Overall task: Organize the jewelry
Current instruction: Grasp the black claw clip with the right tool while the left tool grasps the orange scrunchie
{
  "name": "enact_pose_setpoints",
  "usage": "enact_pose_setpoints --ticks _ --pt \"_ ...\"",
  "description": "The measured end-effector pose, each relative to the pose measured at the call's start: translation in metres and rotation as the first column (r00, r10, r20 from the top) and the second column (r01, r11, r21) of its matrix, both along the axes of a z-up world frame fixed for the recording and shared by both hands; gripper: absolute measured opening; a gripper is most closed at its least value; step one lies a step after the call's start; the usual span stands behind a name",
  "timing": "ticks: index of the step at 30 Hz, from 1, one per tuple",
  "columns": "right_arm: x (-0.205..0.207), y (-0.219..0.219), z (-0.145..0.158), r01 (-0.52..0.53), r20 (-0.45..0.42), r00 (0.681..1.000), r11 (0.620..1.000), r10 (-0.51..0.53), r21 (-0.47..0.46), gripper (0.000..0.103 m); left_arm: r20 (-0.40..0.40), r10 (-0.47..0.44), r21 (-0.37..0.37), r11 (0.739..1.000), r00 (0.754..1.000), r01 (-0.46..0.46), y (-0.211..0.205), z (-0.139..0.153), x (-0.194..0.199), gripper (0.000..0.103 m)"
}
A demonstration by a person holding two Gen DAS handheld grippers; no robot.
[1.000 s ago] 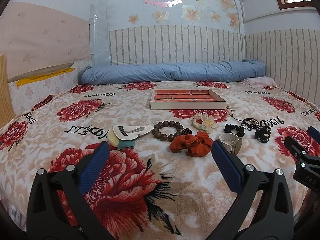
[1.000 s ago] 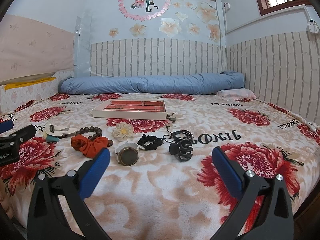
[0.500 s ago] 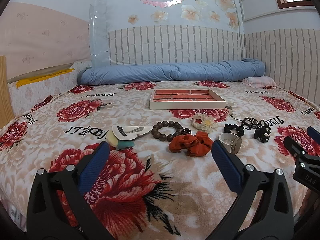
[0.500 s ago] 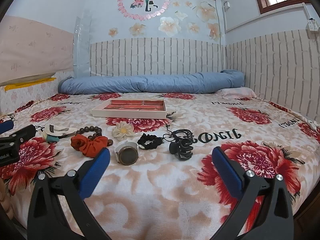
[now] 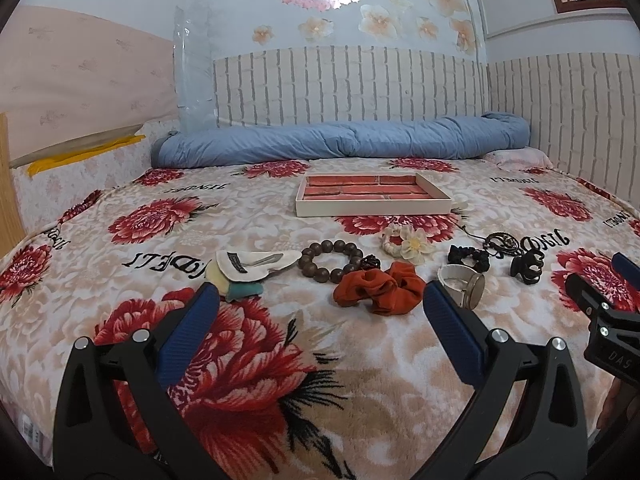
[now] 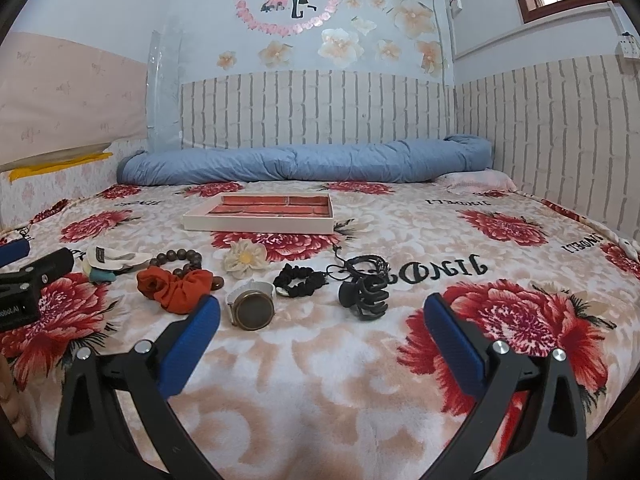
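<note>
A: L wrist view. Left gripper (image 5: 320, 300) has its jaws wide apart and holds nothing, low over the floral blanket (image 5: 248, 364). Items lie in a loose row ahead of it: wooden bead bracelet (image 5: 330, 260), rust scrunchie (image 5: 378, 288), wristwatch (image 5: 464, 286), flower hair tie (image 5: 408, 242), black scrunchie (image 5: 468, 258), black claw clip (image 5: 526, 266), cloth pouches (image 5: 248, 270) on the left.

B: Handling?

A: My guess: beads hard and round, prob. roll off the pads, so pinch across the strand. Scrunchie soft and light; grab any fold. Watch is the heaviest; take the band, not the face.

B: Container?

A: Divided tray (image 5: 374, 196), cream rim, red-lined compartments, well behind the row. All compartments I can see look bare.

B: R wrist view?

A: Right gripper (image 6: 320, 312), jaws spread too, nothing in them. Wristwatch (image 6: 252, 308) and claw clip (image 6: 364, 298) lie just beyond the tips, between the fingers' lines. Clip stiff and springy; grip the body, not the teeth. Black cord necklace (image 6: 360, 264) thin and limp, likely to snag in the plush. Tray (image 6: 260, 216) far back; nothing seen in it.
</note>
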State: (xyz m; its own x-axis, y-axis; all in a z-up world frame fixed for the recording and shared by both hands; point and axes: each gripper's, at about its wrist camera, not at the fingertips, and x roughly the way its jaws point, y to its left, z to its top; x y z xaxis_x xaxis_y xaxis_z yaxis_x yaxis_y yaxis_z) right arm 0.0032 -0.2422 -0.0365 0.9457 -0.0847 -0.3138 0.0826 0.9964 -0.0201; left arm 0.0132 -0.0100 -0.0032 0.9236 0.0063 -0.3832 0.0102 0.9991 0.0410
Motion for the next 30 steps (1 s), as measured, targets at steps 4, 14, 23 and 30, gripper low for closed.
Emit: enact_pose_setpoints --ticks 4,14,23,30 --pt "0.017 -0.006 -0.002 -0.002 -0.037 0.999 1.000 0.002 0.007 0.099 -0.005 -0.009 -0.001 1.000 1.000 0.009 -0.004 -0.002 0.014 0.098" --pt "0.076 -0.030 -0.006 0.027 -0.199 0.979 0.999 -0.034 -0.038 0.099 -0.092 -0.047 0.016 0.999 0.995 0.048 -0.016 -0.005 0.062 0.098" --pt "0.130 -0.056 -0.016 0.033 -0.333 0.942 0.999 -0.034 -0.008 0.099 -0.223 -0.037 0.014 0.999 0.974 0.042 -0.023 -0.019 0.120 0.098" --pt "0.149 -0.066 -0.028 0.060 -0.376 0.925 0.998 -0.053 0.007 0.099 -0.264 -0.075 0.003 0.997 0.962 0.078 -0.026 -0.029 0.139 0.098"
